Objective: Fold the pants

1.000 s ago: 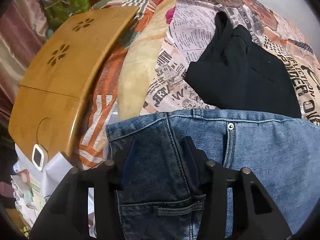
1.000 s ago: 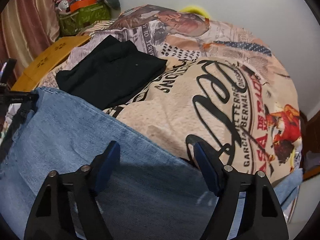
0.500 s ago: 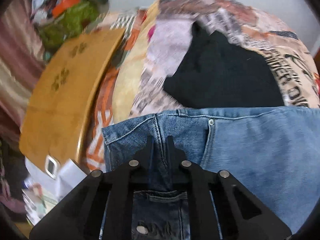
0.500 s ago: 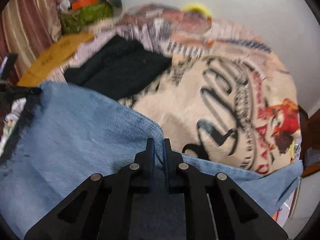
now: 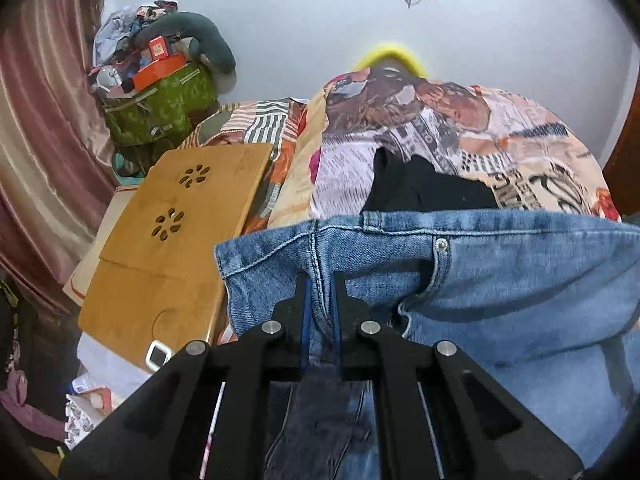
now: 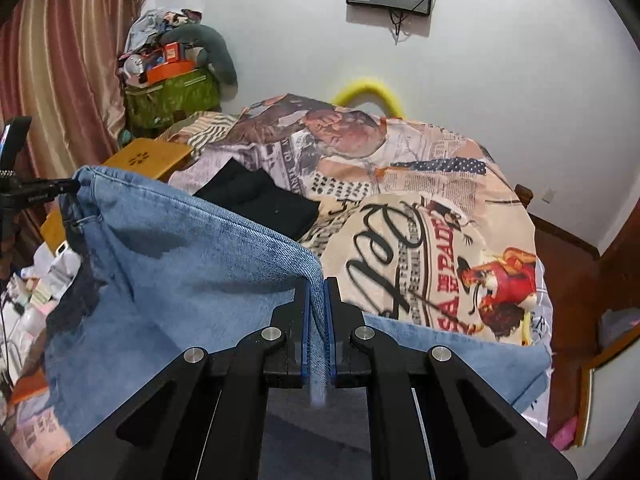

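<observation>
Up off a newspaper-print bedspread (image 6: 420, 208), blue jeans (image 5: 500, 280) hang between two black grippers. At six o'clock in its view, the left gripper (image 5: 320, 280) pinches the waistband seam; the right gripper (image 6: 316, 284) likewise pinches a folded denim edge. Behind, toward twelve o'clock, black clothing (image 6: 260, 200) lies flat.

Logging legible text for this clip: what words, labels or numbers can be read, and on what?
"SA DE PADI", partly cut off: round emblem on the bedspread.
Large script word in that emblem: not legible.
Newsprint columns on the bedspread: too small.
Orange box label: blurred.
Jeans: no text visible.
</observation>
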A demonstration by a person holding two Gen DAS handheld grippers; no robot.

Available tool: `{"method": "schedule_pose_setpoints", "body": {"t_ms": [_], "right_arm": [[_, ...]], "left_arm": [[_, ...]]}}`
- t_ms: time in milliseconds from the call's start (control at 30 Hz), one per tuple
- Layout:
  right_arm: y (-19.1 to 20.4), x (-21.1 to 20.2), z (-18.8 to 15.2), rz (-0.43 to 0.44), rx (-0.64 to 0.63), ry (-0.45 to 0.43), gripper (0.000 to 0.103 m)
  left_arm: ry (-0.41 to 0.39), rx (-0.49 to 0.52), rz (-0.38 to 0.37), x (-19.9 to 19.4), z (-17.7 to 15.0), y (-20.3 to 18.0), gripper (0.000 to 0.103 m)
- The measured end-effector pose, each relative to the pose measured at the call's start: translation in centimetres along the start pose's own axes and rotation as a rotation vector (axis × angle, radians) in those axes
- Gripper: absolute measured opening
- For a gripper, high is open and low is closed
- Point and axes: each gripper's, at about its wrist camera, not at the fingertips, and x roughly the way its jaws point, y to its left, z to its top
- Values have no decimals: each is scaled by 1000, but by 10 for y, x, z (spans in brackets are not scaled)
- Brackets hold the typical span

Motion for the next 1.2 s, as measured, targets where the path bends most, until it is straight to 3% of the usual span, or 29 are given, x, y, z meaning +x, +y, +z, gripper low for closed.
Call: {"method": "schedule_pose_setpoints", "body": {"t_ms": [367, 800, 933, 1200], "right_arm": [[28, -48, -57, 68, -5, 19, 6], [43, -58, -111, 137, 86, 110, 6], [45, -63, -121, 167, 119, 126, 5], [36, -78, -122, 132, 142, 97, 6]], "left_arm": [[-5, -34, -52, -45, -76, 14, 8], [86, -43, -66, -53, -147, 17, 9], [104, -39, -38, -53, -159, 19, 8], [78, -35, -30, -72, -162, 27, 8]]}}
